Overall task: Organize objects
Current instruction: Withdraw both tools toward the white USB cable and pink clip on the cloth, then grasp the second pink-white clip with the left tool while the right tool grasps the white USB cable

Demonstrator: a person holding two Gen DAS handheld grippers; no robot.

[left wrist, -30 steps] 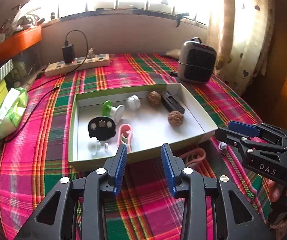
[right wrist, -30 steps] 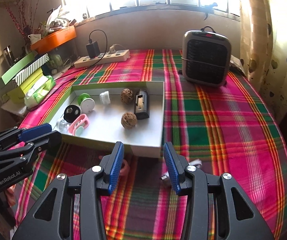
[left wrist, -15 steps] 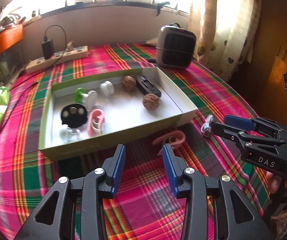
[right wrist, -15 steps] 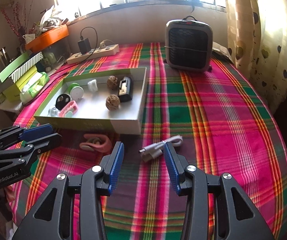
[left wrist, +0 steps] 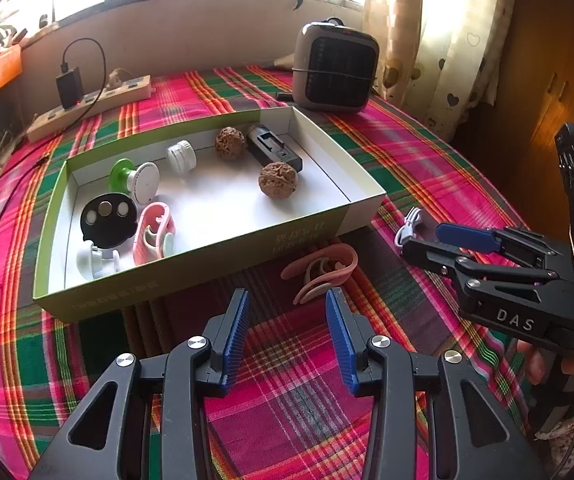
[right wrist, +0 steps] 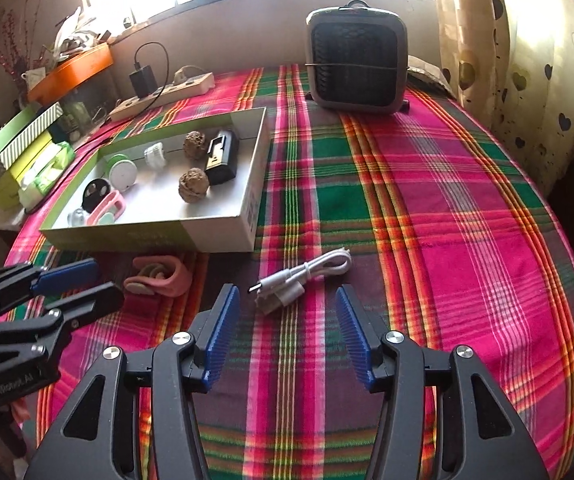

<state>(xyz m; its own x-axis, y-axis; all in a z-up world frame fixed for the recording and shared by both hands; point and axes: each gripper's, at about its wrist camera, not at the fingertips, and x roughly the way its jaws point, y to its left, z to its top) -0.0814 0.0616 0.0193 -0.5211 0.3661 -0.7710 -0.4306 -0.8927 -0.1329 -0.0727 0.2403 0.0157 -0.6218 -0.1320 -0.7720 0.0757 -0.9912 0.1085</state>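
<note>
On the plaid-clothed counter [right wrist: 447, 208], just before the shallow green-and-white cardboard box [right wrist: 223, 232], lies a coiled white charging cable [right wrist: 303, 276], ahead of the right hand-held gripper [right wrist: 287, 332], whose empty jaws have just been opening. Light and floppy, it probably wants pinching across the bundled coil. The left hand-held gripper [left wrist: 287, 336] is released too, near a soft pink clip [left wrist: 323, 272].

The right gripper [right wrist: 287, 320] hovers with fingers apart, just opened wider – a white cable [right wrist: 303, 276] lies on the plaid tabletop [right wrist: 447, 200] just ahead. A pink clip [right wrist: 159, 278] sits beside the open box [right wrist: 215, 232].
</note>
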